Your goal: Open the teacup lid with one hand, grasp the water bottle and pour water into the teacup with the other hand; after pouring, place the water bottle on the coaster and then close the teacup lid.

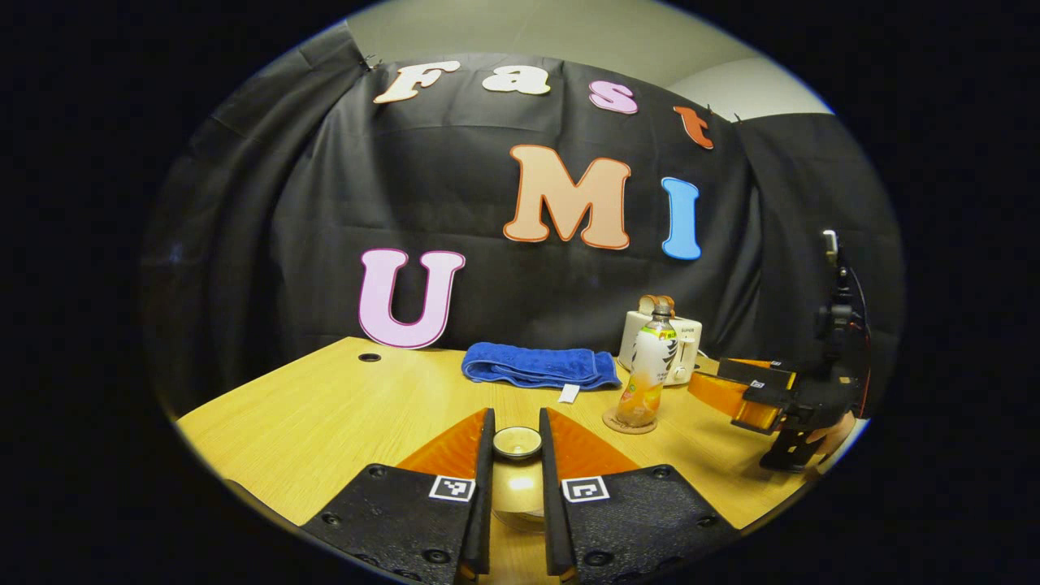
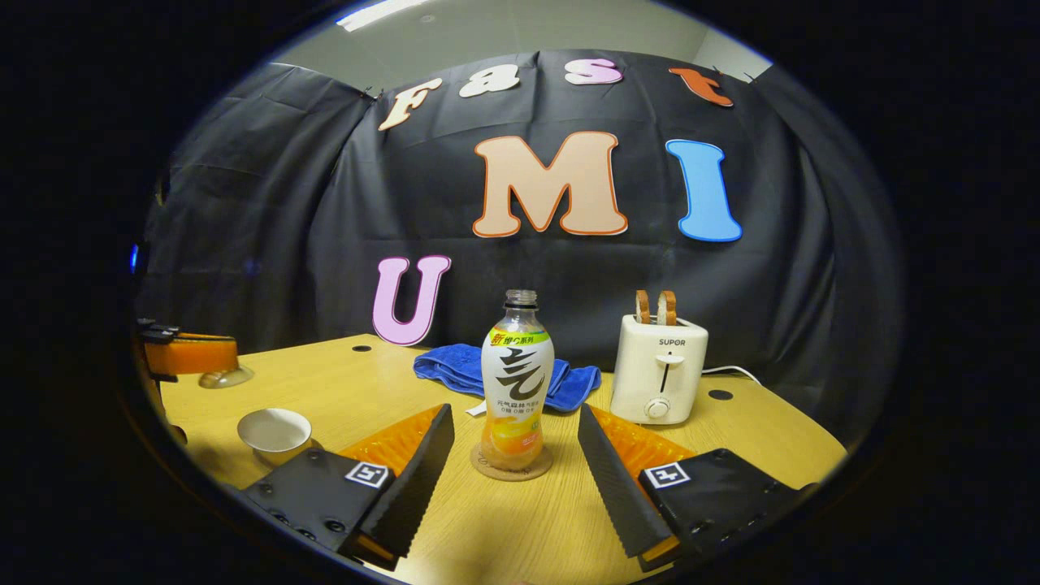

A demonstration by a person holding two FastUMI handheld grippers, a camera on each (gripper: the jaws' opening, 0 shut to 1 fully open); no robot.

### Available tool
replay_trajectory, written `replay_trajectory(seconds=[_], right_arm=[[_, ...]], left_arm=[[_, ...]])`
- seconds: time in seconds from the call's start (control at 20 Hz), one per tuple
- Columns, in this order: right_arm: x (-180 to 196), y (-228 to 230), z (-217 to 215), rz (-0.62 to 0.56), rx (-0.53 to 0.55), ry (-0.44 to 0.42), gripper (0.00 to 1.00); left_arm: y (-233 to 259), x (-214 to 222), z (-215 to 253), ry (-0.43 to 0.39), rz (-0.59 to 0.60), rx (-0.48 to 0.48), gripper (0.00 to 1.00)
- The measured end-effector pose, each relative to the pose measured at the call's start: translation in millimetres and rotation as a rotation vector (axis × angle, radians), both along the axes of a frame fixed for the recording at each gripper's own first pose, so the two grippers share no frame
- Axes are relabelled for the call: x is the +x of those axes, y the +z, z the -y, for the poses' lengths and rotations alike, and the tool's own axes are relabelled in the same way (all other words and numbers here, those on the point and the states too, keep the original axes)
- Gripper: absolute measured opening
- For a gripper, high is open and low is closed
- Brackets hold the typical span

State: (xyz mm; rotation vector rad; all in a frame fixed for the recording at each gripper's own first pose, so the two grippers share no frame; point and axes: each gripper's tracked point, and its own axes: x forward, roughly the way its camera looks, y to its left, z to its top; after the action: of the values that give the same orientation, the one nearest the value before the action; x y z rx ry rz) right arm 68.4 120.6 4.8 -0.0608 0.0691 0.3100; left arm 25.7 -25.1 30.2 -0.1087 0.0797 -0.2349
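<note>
In the right gripper view, the left gripper (image 2: 213, 367) is at the far left, with the teacup lid (image 2: 225, 377) at its tip, up above the surface (image 2: 520, 528). The open teacup (image 2: 275, 431) sits just below. In the left gripper view, the fingers (image 1: 486, 455) squeeze the lid from both sides. The water bottle (image 2: 517, 382) stands straight up on the coaster (image 2: 512, 470), top pointing up. The right gripper (image 2: 514, 445) has its fingers wide apart, one on each side of the bottle, not touching it.
</note>
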Motion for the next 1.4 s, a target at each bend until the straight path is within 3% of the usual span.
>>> replay_trajectory(seconds=[0.55,1.05,1.15,1.2,1.4], right_arm=[[-31.2,0.1,1.8,0.027,-0.010,0.036,0.96],[-41.1,-5.3,6.6,0.006,0.010,0.036,1.00],[-42.0,-6.4,6.1,0.003,0.014,0.037,0.95],[-43.0,-6.6,5.9,0.002,0.013,0.038,1.00],[-51.5,-5.8,0.2,0.003,0.019,0.051,0.98]], left_arm=[[-38.0,15.0,29.2,-0.031,-0.058,0.085,0.24],[-56.6,15.2,37.3,-0.043,-0.096,0.099,0.24],[-56.2,16.7,35.8,-0.037,-0.091,0.099,0.25],[-58.0,16.7,35.6,-0.036,-0.094,0.098,0.26],[-53.9,13.5,30.8,-0.019,-0.075,0.087,0.33]])
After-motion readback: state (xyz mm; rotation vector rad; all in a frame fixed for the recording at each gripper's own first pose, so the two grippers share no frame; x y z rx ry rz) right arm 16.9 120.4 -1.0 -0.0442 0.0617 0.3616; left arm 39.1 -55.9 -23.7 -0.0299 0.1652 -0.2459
